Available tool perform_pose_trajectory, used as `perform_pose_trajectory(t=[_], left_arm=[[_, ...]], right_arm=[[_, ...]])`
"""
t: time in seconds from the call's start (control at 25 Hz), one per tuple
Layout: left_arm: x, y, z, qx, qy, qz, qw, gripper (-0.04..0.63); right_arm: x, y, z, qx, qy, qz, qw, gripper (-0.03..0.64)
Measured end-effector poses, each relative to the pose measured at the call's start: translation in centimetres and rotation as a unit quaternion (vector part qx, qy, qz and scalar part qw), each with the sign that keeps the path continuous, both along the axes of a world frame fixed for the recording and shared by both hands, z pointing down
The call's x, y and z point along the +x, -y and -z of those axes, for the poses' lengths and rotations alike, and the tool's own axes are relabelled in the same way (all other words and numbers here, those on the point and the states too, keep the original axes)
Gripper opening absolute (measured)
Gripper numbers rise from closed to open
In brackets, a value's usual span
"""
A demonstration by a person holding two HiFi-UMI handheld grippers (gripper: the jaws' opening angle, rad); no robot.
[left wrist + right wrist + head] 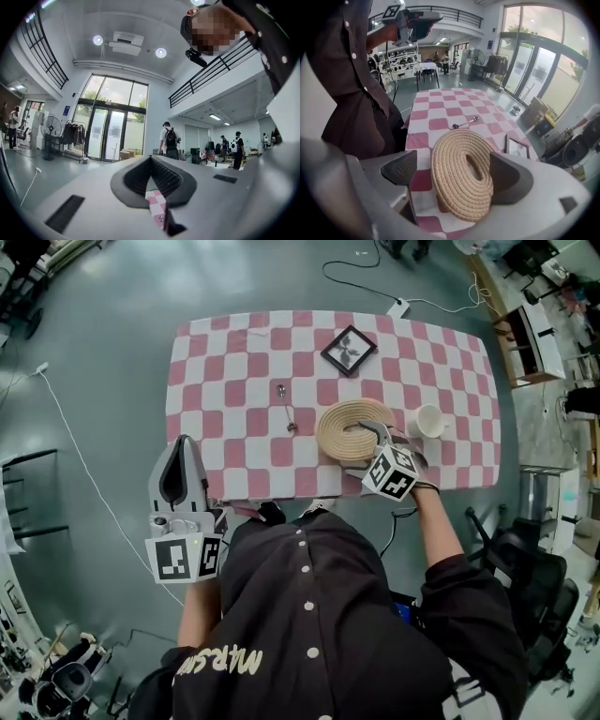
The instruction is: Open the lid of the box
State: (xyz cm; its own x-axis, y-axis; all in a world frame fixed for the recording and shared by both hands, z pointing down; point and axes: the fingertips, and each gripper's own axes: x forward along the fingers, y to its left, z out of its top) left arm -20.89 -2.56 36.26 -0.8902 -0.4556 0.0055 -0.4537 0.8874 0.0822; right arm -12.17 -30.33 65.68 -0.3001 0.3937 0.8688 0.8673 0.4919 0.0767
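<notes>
A round woven rope lid [352,428] stands tilted on the pink-and-white checked table [234,362], right of centre; the box under it is mostly hidden. My right gripper [386,439] reaches into it from the near side. In the right gripper view the lid [461,173] stands slanted between the jaws of the open right gripper [454,171]. The right pad [508,178] is against its edge. The left pad [400,167] is clear of it. My left gripper [184,444] is held off the table's near left corner, shut and holding nothing; its left gripper view looks into the room [151,161].
A black picture frame [349,350] lies at the far side of the table. A spoon [285,407] lies left of the lid, and a white cup [429,420] stands just to its right. Cables cross the floor beyond the table, and shelves stand at the right.
</notes>
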Motion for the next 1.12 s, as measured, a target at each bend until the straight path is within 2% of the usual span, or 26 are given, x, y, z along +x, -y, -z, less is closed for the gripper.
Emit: perform_pose_trajectory(t=[0.16,0.48,0.8,1.0,1.12], left_arm=[[0.3,-0.7,-0.1,-0.001,-0.003,0.008,1.0000,-0.003],[0.4,-1.9,-0.6,0.001,-0.010,0.020,0.9997,-0.003],[0.7,-2.6,-0.9,-0.001,-0.014,0.028,0.9995,-0.003],[0.7,-3.1,-1.1,-0.003,-0.017,0.035,0.9992,-0.003],[0.8,-3.4,-1.0,-0.004,-0.017,0.039,0.9991,-0.003]], right_arm=[[0.2,0.6,-2.3,0.047,-0.022,0.040,0.998,0.485],[0.9,0.3,-4.9,0.071,-0.068,0.087,0.991,0.462],[1.9,1.0,-7.6,0.142,-0.095,0.168,0.971,0.456],[1.8,0.8,-8.5,0.148,-0.107,0.184,0.966,0.445],[1.7,0.7,-8.4,0.149,-0.117,0.189,0.963,0.414]])
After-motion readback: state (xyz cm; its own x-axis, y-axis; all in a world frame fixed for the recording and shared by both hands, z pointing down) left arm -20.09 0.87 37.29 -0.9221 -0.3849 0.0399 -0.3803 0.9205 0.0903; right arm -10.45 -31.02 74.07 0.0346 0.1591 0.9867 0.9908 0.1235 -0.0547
